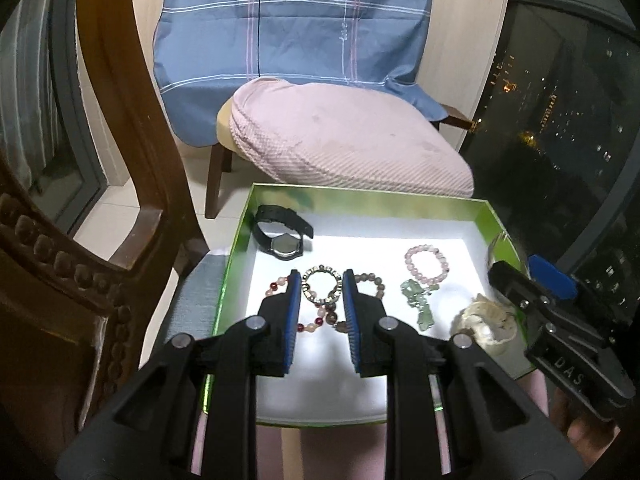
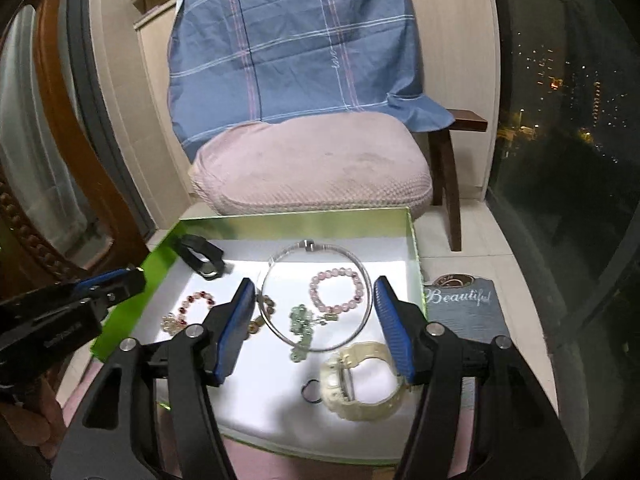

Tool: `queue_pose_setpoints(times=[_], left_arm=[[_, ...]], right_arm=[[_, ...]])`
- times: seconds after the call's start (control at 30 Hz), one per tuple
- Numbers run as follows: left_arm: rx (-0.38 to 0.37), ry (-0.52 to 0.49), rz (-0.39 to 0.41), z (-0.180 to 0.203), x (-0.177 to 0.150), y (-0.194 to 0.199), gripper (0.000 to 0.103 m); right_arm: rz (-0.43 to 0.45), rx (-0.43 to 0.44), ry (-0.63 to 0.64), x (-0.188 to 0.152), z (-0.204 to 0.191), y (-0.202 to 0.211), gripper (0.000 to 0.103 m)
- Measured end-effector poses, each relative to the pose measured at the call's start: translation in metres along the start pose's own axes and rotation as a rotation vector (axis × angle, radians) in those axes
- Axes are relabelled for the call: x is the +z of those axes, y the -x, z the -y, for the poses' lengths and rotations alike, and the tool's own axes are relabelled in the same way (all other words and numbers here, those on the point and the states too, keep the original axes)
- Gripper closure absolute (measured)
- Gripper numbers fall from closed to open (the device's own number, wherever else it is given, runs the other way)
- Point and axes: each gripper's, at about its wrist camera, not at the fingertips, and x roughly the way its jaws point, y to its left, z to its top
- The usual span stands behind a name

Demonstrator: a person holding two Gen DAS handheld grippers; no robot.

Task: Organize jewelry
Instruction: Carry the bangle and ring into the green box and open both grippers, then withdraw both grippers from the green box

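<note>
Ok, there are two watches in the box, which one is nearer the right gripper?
The pale translucent watch, lying at the near edge of the green box just below the right gripper. The black watch sits in the far left corner.

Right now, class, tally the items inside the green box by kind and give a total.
Watches: 2, black watch, cream watch
Bead bracelets: 3, pink bracelet, red-and-pink bracelet, brown bracelet
Metal link bracelet: 1
Silver hoop: 1
Green pendant: 1
Small dark ring: 1
Total: 9
</note>
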Motion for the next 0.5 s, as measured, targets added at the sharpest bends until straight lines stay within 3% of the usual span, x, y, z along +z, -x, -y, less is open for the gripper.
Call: queue_pose_setpoints(times=[0.03,0.1,0.23,0.33,0.5], left_arm=[[0.015,0.008,0.003,-0.002,-0.001,0.001,0.045],[0.046,0.032,0.046,-0.007,-0.001,0.012,0.008],[0.060,-0.013,0.118,-0.005,0.000,0.051,0.004],[0.079,-0.065,0.150,0.000,-0.009,0.083,0.004],[0.079,-0.146,0.151,0.003,-0.051,0.135,0.004]], right_arm=[[0.003,-0.008,-0.008,0.000,0.002,0.001,0.030],[0.027,-0.015,-0.041,0.002,0.007,0.012,0.025],[0.156,0.002,-0.101,0.009,0.014,0.065,0.008],[0.241,0.007,-0.100,0.003,0.017,0.108,0.003],[0.289,-0.018,-0.083,-0.018,0.011,0.172,0.003]])
